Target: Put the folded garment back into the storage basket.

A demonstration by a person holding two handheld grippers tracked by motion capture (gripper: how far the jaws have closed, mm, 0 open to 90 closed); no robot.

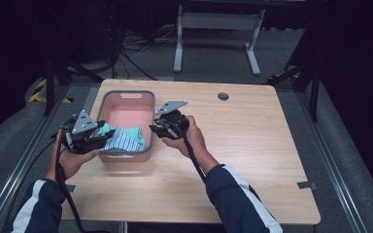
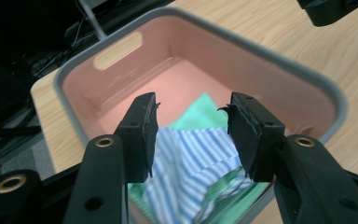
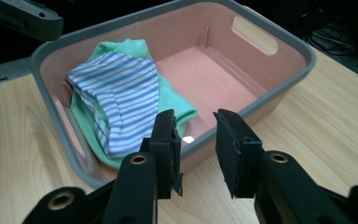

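Observation:
A pink basket with a grey rim (image 1: 126, 92) stands on the left half of the wooden table. At its near end a blue-and-white striped cloth (image 1: 124, 140) lies on top of a green cloth (image 1: 138, 132). My left gripper (image 1: 108, 136) is at the basket's near left corner. In the left gripper view its jaws (image 2: 192, 109) stand open above the striped cloth (image 2: 186, 158), with no pad pressing on it. My right gripper (image 1: 154, 128) is just outside the basket's right wall. Its jaws (image 3: 193, 116) are open with nothing between them, pointing at the basket rim (image 3: 279, 32) and the striped cloth (image 3: 116, 93).
The far half of the basket floor (image 2: 177, 79) is bare. The table (image 1: 252, 145) stretches bare to the right, with a round cable hole (image 1: 223, 96) near its far edge. A white metal frame (image 1: 218, 22) and loose cables lie on the floor beyond the table.

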